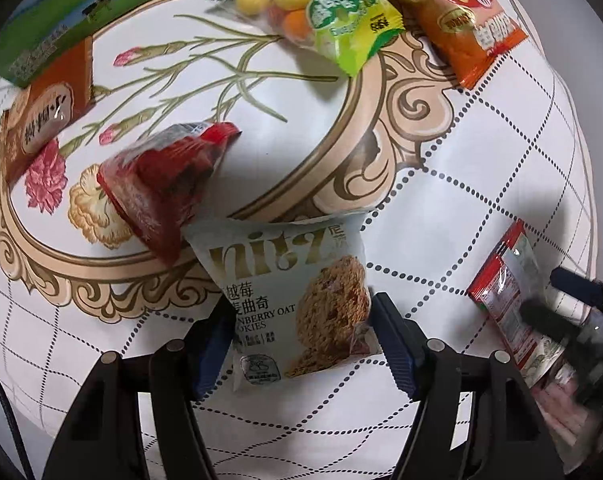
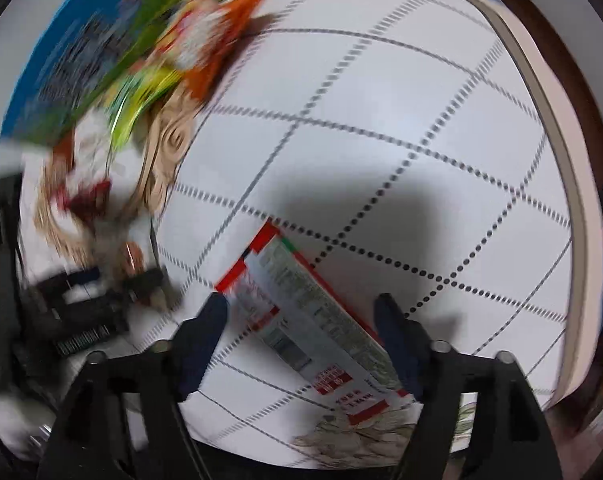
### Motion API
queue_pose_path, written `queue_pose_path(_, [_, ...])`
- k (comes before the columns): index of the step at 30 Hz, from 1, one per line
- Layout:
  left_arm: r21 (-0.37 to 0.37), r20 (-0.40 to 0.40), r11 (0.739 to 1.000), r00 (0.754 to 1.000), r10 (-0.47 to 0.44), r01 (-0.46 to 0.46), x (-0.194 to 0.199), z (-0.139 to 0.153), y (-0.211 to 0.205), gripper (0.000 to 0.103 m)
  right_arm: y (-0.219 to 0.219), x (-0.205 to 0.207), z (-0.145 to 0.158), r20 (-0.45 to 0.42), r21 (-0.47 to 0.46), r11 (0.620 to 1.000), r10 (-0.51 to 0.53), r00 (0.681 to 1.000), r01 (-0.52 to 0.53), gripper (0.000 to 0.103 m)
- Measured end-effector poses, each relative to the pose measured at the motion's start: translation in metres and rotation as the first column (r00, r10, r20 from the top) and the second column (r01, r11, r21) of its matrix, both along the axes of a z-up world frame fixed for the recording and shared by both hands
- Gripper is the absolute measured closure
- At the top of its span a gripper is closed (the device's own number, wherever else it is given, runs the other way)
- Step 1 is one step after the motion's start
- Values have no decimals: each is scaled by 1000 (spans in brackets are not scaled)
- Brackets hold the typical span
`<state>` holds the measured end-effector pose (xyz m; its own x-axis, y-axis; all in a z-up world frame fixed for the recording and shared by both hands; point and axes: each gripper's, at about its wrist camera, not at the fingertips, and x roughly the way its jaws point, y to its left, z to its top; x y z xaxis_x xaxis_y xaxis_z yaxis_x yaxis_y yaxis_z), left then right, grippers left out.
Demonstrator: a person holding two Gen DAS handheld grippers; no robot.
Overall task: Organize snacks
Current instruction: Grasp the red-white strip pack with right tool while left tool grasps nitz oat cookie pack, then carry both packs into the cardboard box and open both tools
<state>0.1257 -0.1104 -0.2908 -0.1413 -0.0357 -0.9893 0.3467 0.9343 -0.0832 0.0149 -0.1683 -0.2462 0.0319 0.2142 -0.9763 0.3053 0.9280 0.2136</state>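
1. The pale grey-green foil pack of cranberry oat cookies (image 1: 297, 300) lies flat on the white tablecloth with dotted grid lines (image 1: 481, 184), at six o'clock in the left wrist view.
2. The left gripper (image 1: 301, 340) straddles the pack's lower half, its blue-padded fingers (image 1: 393, 344) flanking the pack at either side edge; the pictures do not settle whether the pads press on it.
3. A red translucent plastic pouch (image 1: 161, 196) rests at nine o'clock of the cookie pack, its corner touching the pack's top edge, on the cloth's printed flower medallion.
4. At twelve o'clock lie a green bag of coloured candy balls (image 1: 321, 20) and, just beside it at one o'clock, an orange mushroom-print packet (image 1: 457, 28).
5. A brown packet (image 1: 45, 120) sits at ten o'clock, under a green carton (image 1: 41, 36).
6. The red-and-white flat sachet (image 2: 301, 312) lies on the cloth between the spread jaws of the right gripper (image 2: 301, 336); only the pad at three o'clock is close to its edge.
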Motion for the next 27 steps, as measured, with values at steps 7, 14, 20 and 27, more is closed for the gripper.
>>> queue_pose_path(7, [-4,-2,998,998,69,-69,36,-4,28,34,54,-9,-20,-97,-236,923,289,952,-304,36])
queue_pose_path(14, [-11,-2,995,995,100,-100,68,-9,57,28,-8,-13,-6,0,30,977,-210,978,210,31])
queue_pose_path(20, [-4,38,995,995,96,-96,58,-25,30,32,10,5,-11,-29,-97,994,-55,998,52,22])
queue_pose_path(27, [-21,80,995,992,100,-99,30,12,36,57,47,19,-15,17,-213,977,-3,1000,6,49])
